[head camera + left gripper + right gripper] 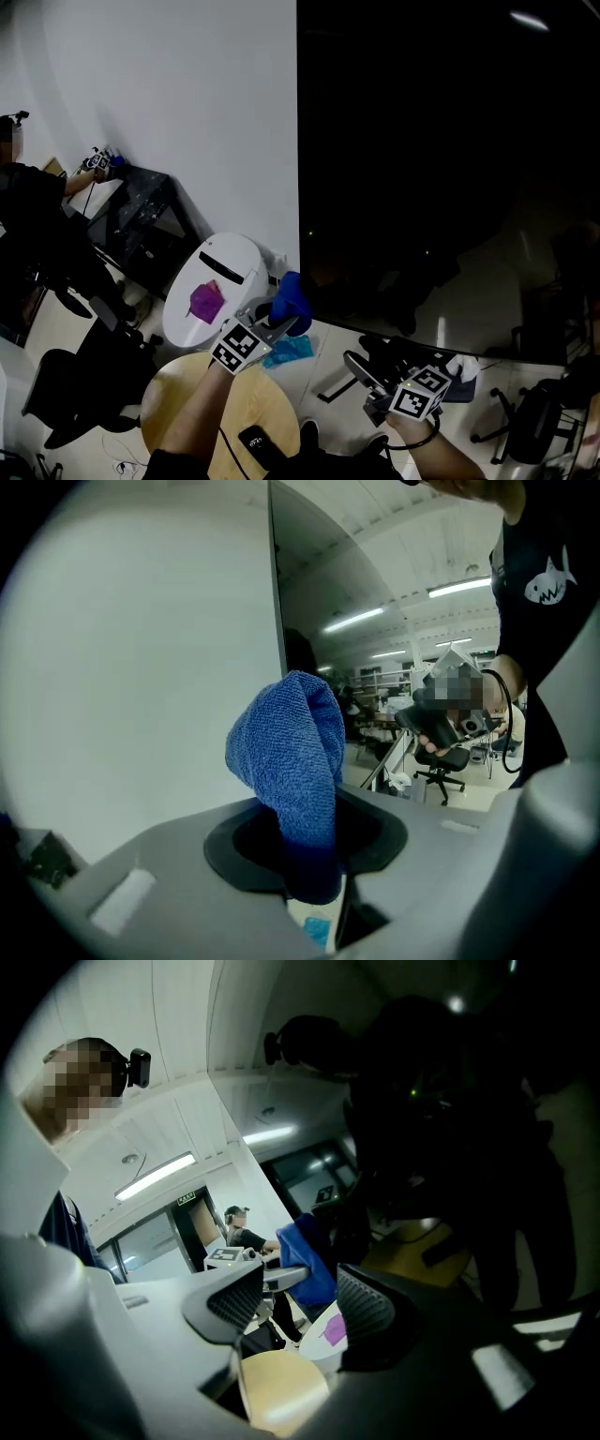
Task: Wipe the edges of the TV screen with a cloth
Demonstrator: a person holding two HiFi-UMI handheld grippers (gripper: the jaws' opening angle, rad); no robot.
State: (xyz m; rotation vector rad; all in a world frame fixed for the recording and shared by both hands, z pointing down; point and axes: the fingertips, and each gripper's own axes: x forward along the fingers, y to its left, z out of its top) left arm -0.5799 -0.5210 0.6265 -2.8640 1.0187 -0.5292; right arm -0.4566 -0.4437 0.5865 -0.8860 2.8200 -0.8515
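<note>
While left hand-held gripper (278, 327) pinches blue cloth (290, 302) (folded wad, upright) at lower centre of frame, just beside TV screen (450, 169) lower-left corner, right hand-held gripper (358, 367) jaws apart, empty, lower right.

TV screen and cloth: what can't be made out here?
- TV screen: head view, top and right edges cut off by the frame; dark glass hides any smears.
- Blue cloth: left gripper view, lower end buried in the shut left claw.
- Cloth-to-screen contact: not settled in any view.
</note>
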